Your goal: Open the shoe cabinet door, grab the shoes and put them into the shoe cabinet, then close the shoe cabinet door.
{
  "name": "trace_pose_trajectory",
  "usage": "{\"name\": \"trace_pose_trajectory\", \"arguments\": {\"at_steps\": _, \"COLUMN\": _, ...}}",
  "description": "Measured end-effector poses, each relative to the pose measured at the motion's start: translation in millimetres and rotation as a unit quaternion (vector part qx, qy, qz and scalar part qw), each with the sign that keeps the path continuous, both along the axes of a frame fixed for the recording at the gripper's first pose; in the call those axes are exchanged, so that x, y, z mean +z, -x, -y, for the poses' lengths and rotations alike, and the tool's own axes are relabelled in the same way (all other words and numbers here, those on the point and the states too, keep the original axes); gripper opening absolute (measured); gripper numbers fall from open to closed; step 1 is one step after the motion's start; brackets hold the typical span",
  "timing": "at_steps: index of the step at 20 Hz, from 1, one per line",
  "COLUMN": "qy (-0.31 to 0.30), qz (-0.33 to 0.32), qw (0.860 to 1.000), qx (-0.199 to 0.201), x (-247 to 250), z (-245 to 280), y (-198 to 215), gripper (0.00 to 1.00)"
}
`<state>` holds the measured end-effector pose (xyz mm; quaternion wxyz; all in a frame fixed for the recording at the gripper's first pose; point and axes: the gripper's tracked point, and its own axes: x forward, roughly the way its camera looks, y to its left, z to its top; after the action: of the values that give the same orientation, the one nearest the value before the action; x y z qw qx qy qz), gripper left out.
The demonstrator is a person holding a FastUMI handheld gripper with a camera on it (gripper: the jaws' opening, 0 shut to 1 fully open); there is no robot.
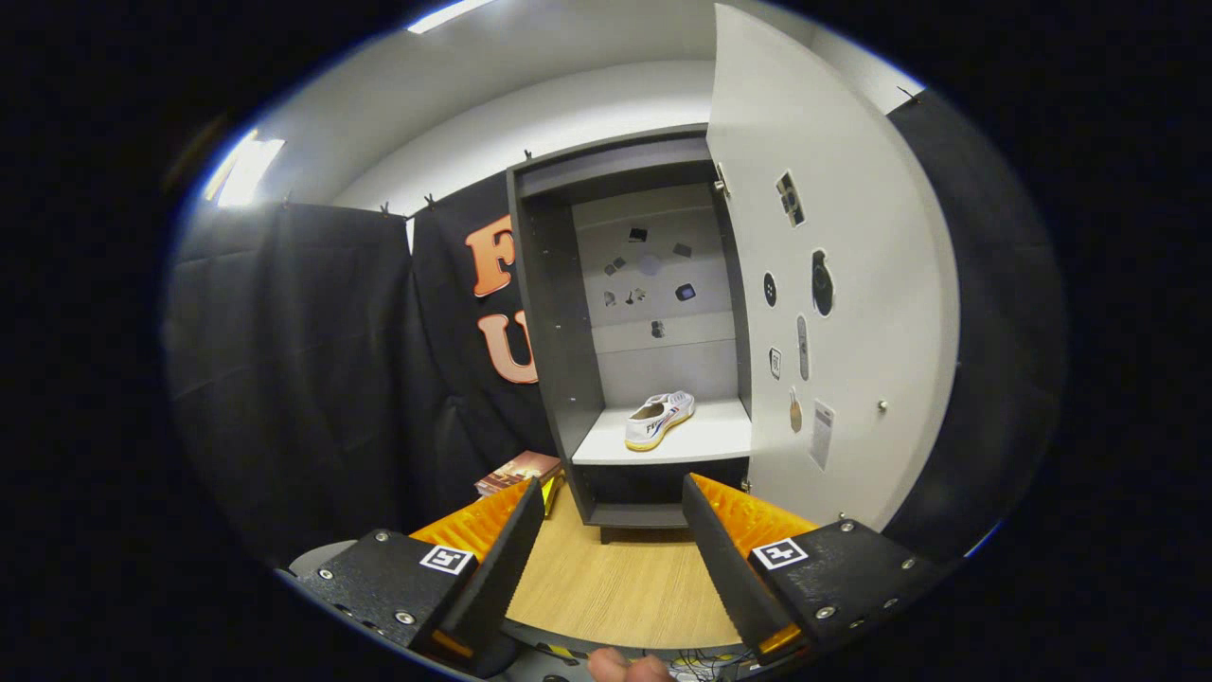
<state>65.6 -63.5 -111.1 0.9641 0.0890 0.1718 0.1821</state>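
Wooden table (615,587) fills the foreground, its pale grain running out toward the shoe cabinet (554,322) that stands on its far end. Nearest of all, the hand-held gripper (614,554) hangs above the table with its fingers spread wide and nothing between them. It is well short of the cabinet, which suggests it is free for the next step. Just below the fingers part of a person's hand (630,669) shows, beside some loose cables.

Left of the cabinet's foot, a small stack of books (516,471) lies on the table, clear of the doorway.

Inside the cabinet, a white shoe (660,420) with a yellowish sole sits on the pale shelf (705,440), toe angled toward the back (far enough in, by my reading, for the door to clear it). Small dark patches dot the cabinet's back panel; what they are I cannot tell.

Hinged on the cabinet's right side, the door (843,284) is swung fully open, so the shelf is exposed. With the shoe already stowed, the remaining job appears to be pushing that door shut.
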Motion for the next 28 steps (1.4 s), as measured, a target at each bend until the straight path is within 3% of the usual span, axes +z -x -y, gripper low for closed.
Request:
{"name": "trace_pose_trajectory", "arguments": {"at_steps": 6, "qy": -0.011, "qz": 0.023, "qw": 0.999, "qx": -0.020, "x": 4.6, "z": 87.6, "y": 26.0, "gripper": 0.92}}
{"name": "trace_pose_trajectory", "arguments": {"at_steps": 14, "qy": 0.001, "qz": 0.025, "qw": 0.996, "qx": -0.091, "x": -15.0, "z": 192.0, "y": 2.9, "gripper": 0.93}}
{"name": "trace_pose_trajectory", "arguments": {"at_steps": 20, "qy": 0.025, "qz": 0.021, "qw": 0.994, "qx": -0.103, "x": -41.3, "z": 213.2, "y": -32.3, "gripper": 0.94}}
{"name": "trace_pose_trajectory", "arguments": {"at_steps": 28, "qy": 0.047, "qz": 0.017, "qw": 0.997, "qx": -0.065, "x": -50.4, "z": 169.1, "y": -49.5, "gripper": 0.91}}
